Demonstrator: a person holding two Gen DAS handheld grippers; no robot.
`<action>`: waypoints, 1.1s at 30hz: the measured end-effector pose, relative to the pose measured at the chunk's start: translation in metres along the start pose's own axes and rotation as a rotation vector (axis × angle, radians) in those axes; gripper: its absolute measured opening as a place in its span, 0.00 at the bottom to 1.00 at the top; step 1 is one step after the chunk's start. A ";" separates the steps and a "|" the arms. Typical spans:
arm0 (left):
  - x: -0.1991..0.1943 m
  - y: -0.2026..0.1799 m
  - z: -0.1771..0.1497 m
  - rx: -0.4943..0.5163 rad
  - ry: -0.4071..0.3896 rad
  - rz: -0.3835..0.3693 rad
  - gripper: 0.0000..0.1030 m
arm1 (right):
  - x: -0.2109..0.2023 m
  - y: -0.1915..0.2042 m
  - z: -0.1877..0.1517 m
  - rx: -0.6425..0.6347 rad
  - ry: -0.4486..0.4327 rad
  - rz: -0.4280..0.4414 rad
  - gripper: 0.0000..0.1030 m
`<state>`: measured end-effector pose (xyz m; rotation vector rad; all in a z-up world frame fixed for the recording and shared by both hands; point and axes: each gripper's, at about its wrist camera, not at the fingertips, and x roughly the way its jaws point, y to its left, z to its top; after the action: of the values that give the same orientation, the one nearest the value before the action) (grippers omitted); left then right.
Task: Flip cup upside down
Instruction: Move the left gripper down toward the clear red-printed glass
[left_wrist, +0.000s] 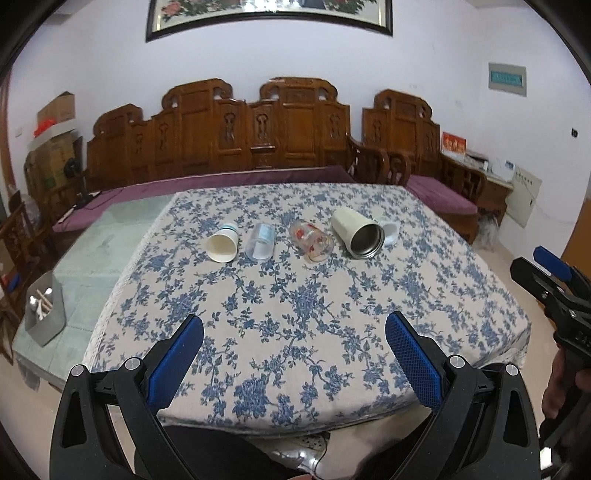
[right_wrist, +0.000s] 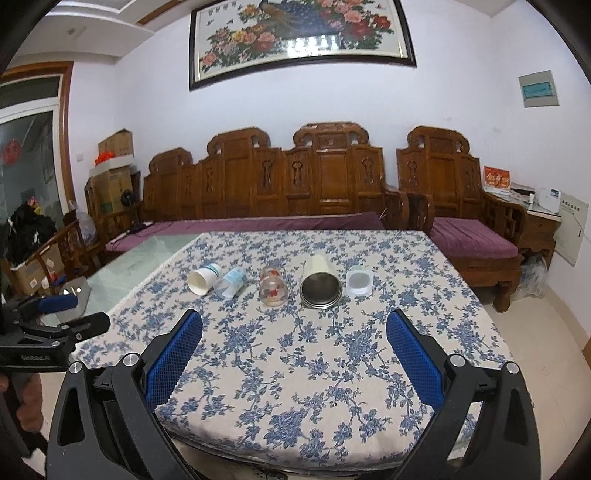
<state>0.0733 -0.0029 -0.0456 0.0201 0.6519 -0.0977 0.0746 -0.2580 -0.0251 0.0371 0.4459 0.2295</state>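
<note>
Five cups lie in a row toward the far edge of the counter (right_wrist: 332, 406); the cream metal cup (right_wrist: 320, 286) lies on its side, mouth facing the near edge. Left gripper (left_wrist: 293, 363) and right gripper (right_wrist: 294, 363) gape wide, holding nothing.
</note>
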 end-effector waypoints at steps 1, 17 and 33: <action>0.005 0.000 0.002 0.004 0.008 -0.002 0.92 | 0.007 -0.001 0.000 -0.003 0.009 0.000 0.97; 0.128 -0.003 0.041 0.026 0.180 -0.049 0.92 | 0.145 -0.034 -0.001 -0.013 0.182 0.028 0.97; 0.268 -0.012 0.111 -0.048 0.305 -0.128 0.81 | 0.238 -0.034 -0.007 -0.055 0.303 0.085 0.88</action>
<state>0.3509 -0.0427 -0.1193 -0.0544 0.9598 -0.2054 0.2870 -0.2368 -0.1346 -0.0333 0.7400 0.3327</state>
